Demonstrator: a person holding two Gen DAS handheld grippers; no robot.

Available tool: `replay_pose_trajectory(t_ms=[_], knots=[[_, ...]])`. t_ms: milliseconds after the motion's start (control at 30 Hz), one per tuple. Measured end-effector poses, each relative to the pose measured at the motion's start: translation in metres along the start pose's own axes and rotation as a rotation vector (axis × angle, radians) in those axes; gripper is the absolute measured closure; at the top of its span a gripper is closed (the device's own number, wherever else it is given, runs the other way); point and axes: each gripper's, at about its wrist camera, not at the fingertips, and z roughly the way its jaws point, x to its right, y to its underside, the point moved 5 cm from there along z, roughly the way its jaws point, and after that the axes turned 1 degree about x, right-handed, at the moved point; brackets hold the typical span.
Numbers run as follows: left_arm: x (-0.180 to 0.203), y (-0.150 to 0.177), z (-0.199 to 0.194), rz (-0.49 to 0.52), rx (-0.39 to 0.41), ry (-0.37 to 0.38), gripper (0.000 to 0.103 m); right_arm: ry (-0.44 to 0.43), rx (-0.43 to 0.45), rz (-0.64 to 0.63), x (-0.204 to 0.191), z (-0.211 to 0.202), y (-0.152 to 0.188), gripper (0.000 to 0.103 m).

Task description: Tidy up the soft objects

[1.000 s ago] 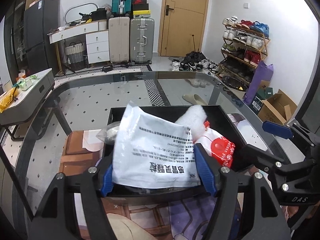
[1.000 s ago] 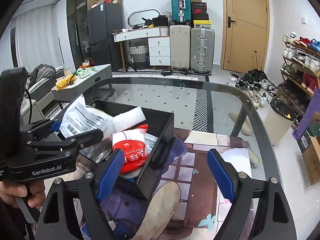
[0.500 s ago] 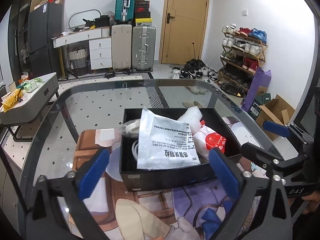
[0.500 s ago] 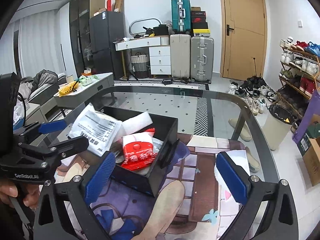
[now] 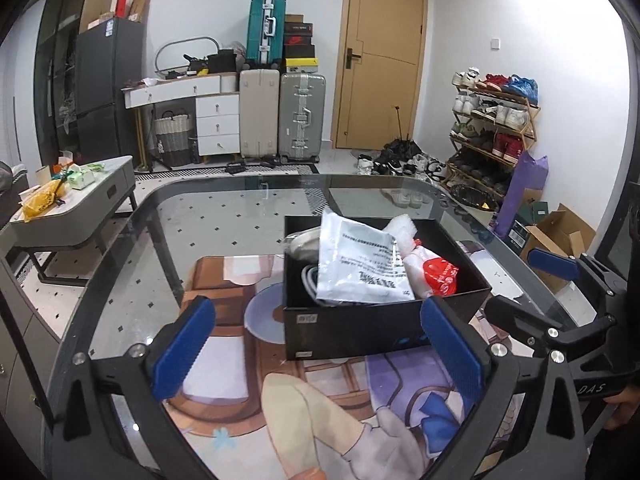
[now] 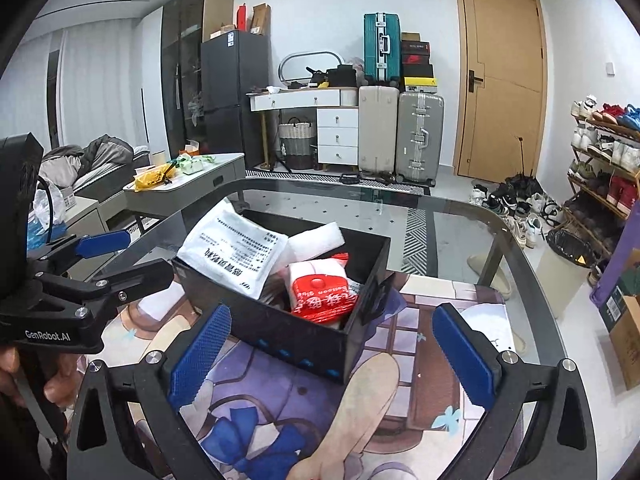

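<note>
Sitting on a glass-topped counter [image 5: 168,248] with rounded corners, a black box [image 5: 360,320] is resting partly on an illustrated cartoon mat [image 5: 320,400] that is covering the near part of the glass. Inside the box, a white printed pouch [image 5: 360,268] is leaning upright toward the left, a red-and-white packet [image 5: 438,276] is lying at the right, and a white foam piece [image 5: 400,226] is poking up behind them.

Both claws are hovering near the box, apart from it: the left claw [image 5: 320,344] is gaping wide and carrying nothing, and the right claw [image 6: 332,356] is likewise spread wide and carrying nothing.

Beyond the counter, a patterned tile floor [image 5: 240,204] is stretching toward a wooden door [image 5: 380,56], with suitcases [image 5: 280,112] standing against the far wall, a shoe rack [image 5: 492,120] filling the right side, and a low grey side table [image 5: 80,208] standing at the left.
</note>
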Motion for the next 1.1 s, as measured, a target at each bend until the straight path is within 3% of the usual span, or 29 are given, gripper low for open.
replay_pose_trajectory(t_ms=[333,867,1100], knots=[[-0.013,0.017,-0.004,-0.051,0.011,-0.005,0.000,-0.040,0.048,0.005,-0.009,-0.005,0.013,0.001],[-0.004,0.027,0.000,0.030,0.074,-0.053,0.000,-0.048,0.099,0.013,-0.009,-0.009,0.019,0.001],[-0.008,0.027,-0.002,0.013,0.074,-0.058,0.000,-0.036,0.124,0.021,-0.007,-0.012,0.019,0.001]])
